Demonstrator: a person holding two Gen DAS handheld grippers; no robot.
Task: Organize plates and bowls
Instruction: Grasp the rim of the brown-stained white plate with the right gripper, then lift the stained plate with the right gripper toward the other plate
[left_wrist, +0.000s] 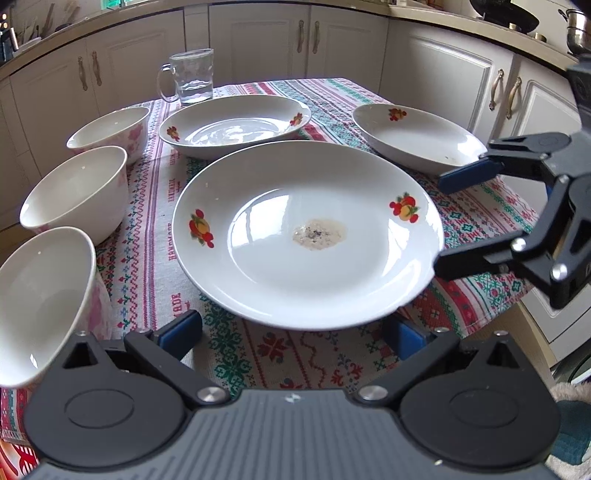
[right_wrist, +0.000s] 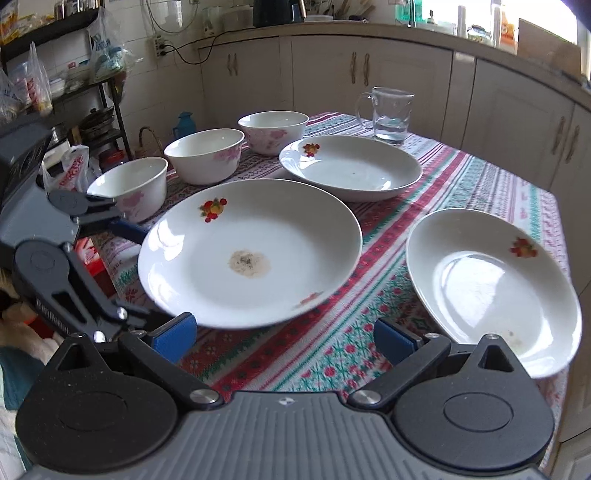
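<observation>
A patterned cloth (left_wrist: 236, 354) covers the worktop, with three bowls (left_wrist: 77, 192) at the frame's left and three plates around centre. The stained plate (left_wrist: 306, 236) sits at centre, apparently resting just above the left gripper (left_wrist: 295, 332), whose jaws are spread wide and empty. The right gripper (right_wrist: 284, 338) also has its jaws apart, gripping nothing.

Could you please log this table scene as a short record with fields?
plates: three; stained plate nearest, far plate, right plate
bowls: three in a row, upright
mug: glass mug at far edge, a little water inside
left gripper: open, holding nothing
right gripper: open, holding nothing
stacking: none yet
</observation>
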